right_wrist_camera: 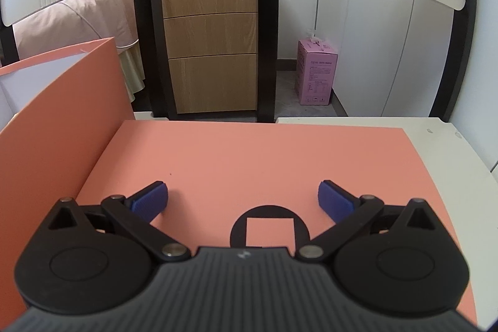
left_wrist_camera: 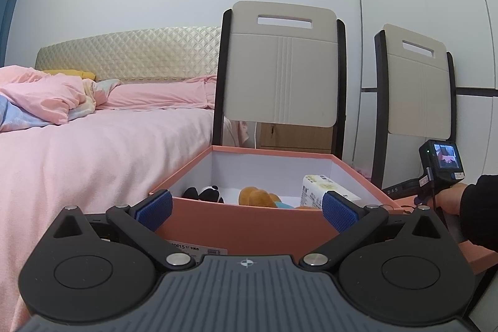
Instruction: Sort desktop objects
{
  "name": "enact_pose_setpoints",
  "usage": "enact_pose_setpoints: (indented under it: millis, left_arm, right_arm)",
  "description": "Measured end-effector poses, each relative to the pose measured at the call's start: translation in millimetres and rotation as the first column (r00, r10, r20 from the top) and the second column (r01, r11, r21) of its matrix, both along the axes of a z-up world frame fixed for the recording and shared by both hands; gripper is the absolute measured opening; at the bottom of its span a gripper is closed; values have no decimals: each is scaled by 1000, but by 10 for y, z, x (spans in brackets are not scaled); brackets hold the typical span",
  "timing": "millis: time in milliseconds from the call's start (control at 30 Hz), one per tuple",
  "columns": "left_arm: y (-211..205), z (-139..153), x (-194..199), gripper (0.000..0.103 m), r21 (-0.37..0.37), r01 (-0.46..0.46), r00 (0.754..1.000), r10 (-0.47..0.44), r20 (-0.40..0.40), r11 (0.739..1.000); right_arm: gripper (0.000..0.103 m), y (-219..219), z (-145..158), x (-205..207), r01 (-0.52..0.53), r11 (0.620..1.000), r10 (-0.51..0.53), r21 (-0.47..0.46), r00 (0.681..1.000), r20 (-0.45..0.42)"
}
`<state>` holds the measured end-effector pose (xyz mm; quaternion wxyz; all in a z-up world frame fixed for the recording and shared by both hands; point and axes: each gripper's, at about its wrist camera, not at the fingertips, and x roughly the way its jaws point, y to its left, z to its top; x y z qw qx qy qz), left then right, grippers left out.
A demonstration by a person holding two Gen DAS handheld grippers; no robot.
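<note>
Left gripper: the left gripper (left_wrist_camera: pixel 247 209) has its jaws spread wide and holds nothing; its blue pads (left_wrist_camera: pixel 154 209) are in front of the near wall of the box, at about 9 and 3 o'clock of the gripper's middle.
Right gripper: the right gripper (right_wrist_camera: pixel 242 203) is also released, jaws wide apart, empty; it hovers over the flat salmon lid (right_wrist_camera: pixel 249 157). In the left view its body and small screen (left_wrist_camera: pixel 442 164) are at 3 o'clock, held by the person's hand (left_wrist_camera: pixel 448 195).
Box: the salmon box (left_wrist_camera: pixel 249 226) is open, white inside, straight ahead of the left gripper at 12 o'clock; in the right view its wall stands at 9 o'clock, just beside the lid.
Panda toy: the black and white panda toy (left_wrist_camera: pixel 207 193) lies in the box, at 11 o'clock from the left gripper.
Brown toy: the brown plush toy (left_wrist_camera: pixel 256 196) lies in the box near its middle, at 12 o'clock.
Tissue pack: the white tissue pack (left_wrist_camera: pixel 320 187) is in the box at 1 o'clock, tilted, just beside the brown toy.
Lid mark: a black ring mark (right_wrist_camera: pixel 269 227) is printed on the lid, between the right gripper's fingers.
Surroundings: bed with pink cover (left_wrist_camera: pixel 93 145) at 9 o'clock in the left view; two chairs (left_wrist_camera: pixel 281 70) behind the box; wooden drawers (right_wrist_camera: pixel 211 39) at 12 o'clock and a pink carton (right_wrist_camera: pixel 316 72) on the floor at 1 o'clock in the right view.
</note>
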<state>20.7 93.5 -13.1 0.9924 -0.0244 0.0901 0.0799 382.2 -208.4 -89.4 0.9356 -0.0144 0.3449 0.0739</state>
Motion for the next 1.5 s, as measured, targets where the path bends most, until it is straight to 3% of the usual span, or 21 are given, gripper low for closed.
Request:
enact_pose_setpoints:
  millis: [500, 933, 1233, 1500]
  left_arm:
    - [-72, -4, -1, 103, 12, 7, 1000, -7, -15, 1000]
    - [-209, -217, 174, 103, 69, 45, 994, -37, -107, 997]
    - [-143, -320, 273, 103, 37, 83, 986, -76, -150, 996]
    - [-72, -255, 282, 103, 25, 36, 991, -33, -130, 999]
  right_arm:
    - [103, 2, -7, 4, -1, 1000, 1, 2, 1000, 0]
    - [103, 8, -8, -3, 1, 1000, -1, 2, 1000, 0]
    - [103, 8, -9, -4, 2, 1000, -2, 2, 1000, 0]
    - [103, 8, -11, -3, 2, 1000, -2, 2, 1000, 1]
